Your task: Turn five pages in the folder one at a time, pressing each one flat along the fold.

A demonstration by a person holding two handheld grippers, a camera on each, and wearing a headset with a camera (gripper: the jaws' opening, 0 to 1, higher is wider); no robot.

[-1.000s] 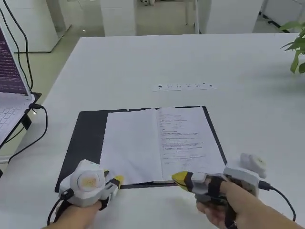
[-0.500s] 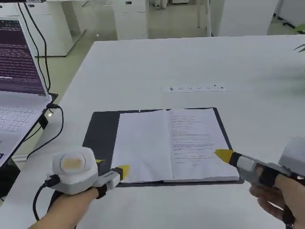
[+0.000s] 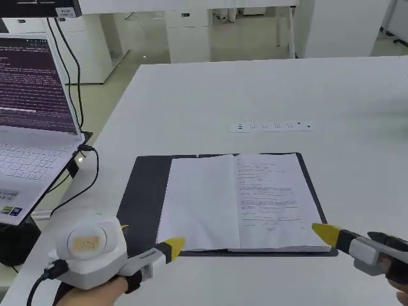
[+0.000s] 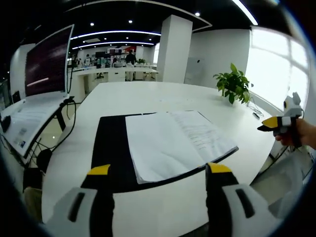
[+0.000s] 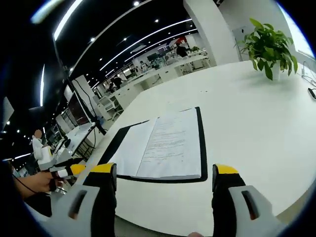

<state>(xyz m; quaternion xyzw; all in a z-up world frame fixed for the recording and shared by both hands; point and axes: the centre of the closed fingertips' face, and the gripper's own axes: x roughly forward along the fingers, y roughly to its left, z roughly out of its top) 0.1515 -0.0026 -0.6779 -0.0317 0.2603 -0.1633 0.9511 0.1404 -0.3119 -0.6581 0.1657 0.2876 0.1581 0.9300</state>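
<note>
The folder [image 3: 217, 201] lies open and flat on the white counter [image 3: 255, 89], with a blank page on the left and a printed page on the right. At 7 o'clock in the head view, the left gripper [image 4: 158, 169] points toward 2 o'clock, jaws wide, just short of the folder's near left corner. At 4 o'clock, the right gripper [image 5: 164, 169] points toward 10 o'clock, jaws wide, just off the near right corner. A laptop [image 3: 32, 127] sits at 9 o'clock.
</note>
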